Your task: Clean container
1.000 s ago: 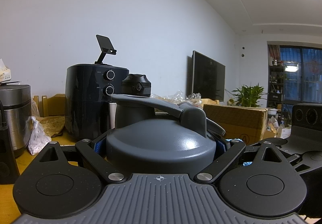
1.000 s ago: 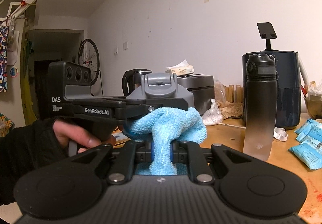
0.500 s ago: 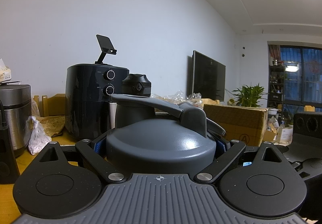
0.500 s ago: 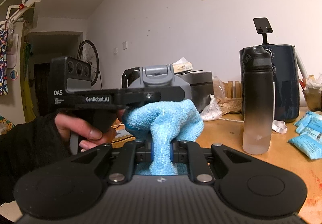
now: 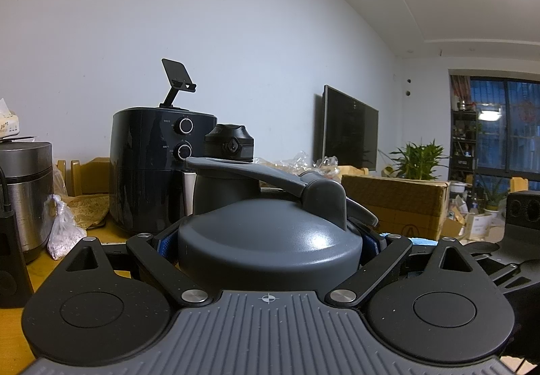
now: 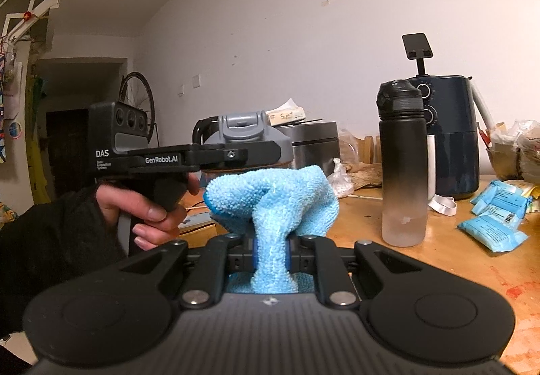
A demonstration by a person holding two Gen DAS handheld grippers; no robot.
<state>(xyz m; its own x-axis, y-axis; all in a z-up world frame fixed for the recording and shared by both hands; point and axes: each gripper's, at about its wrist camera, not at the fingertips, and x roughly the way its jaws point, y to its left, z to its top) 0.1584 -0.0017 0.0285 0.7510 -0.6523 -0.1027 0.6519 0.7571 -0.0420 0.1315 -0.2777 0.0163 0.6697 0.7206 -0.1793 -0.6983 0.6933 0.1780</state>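
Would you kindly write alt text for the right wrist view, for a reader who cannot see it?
The right gripper pinches a bunched blue cloth just below the grey-lidded container clamped in the left gripper, held by a hand. A black bottle stands on the wooden table to the right.

Matte black tongs (image 6: 271, 252) with ribbed grey housing, silver pivot screws and round side discs — the left tongs (image 6: 243, 152) marked "DAS" and "GenRobot.AI"; black sleeve (image 6: 50, 240).
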